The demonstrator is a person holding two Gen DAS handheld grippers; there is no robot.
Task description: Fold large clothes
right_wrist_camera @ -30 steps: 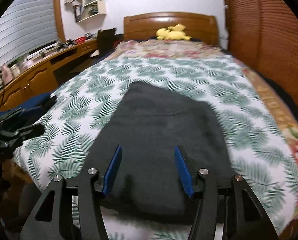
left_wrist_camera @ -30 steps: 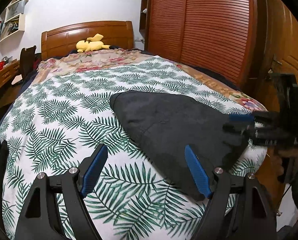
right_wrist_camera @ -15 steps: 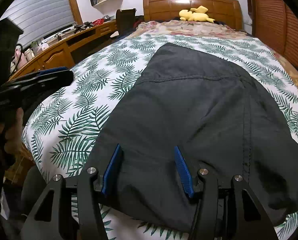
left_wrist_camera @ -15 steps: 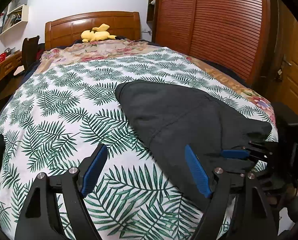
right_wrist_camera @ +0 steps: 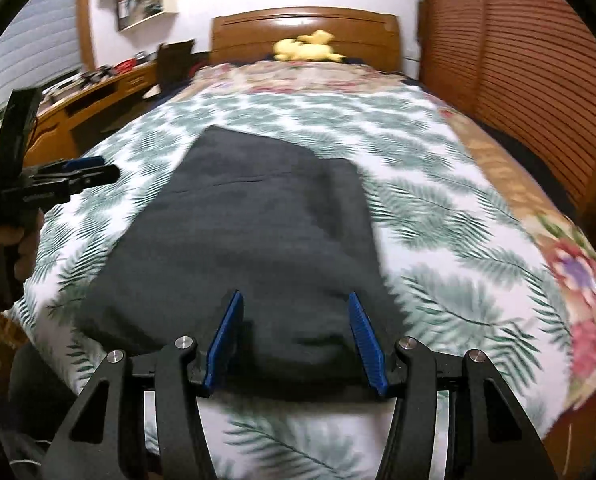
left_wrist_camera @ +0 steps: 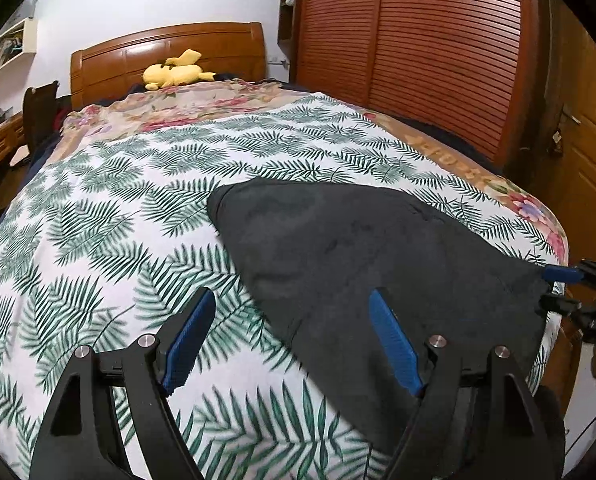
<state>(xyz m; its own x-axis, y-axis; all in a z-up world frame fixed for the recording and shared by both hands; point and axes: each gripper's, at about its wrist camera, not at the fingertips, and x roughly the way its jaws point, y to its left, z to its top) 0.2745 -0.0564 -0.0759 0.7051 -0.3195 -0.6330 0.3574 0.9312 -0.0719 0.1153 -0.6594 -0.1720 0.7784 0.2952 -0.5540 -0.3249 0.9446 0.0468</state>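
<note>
On the bed's near end, over the leaf-print sheet (left_wrist_camera: 98,240), dark garment (left_wrist_camera: 357,248) lies flat, already partly folded. Your left gripper (left_wrist_camera: 294,340) is wide, empty, at its left edge; right gripper (right_wrist_camera: 294,332) half-spread, nothing pinched, over the near hem, prob. lining up for next fold.

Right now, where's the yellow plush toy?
The yellow plush toy lies at the far end of the bed against the wooden headboard, centre-top in both wrist views, well beyond the dark garment.
</note>
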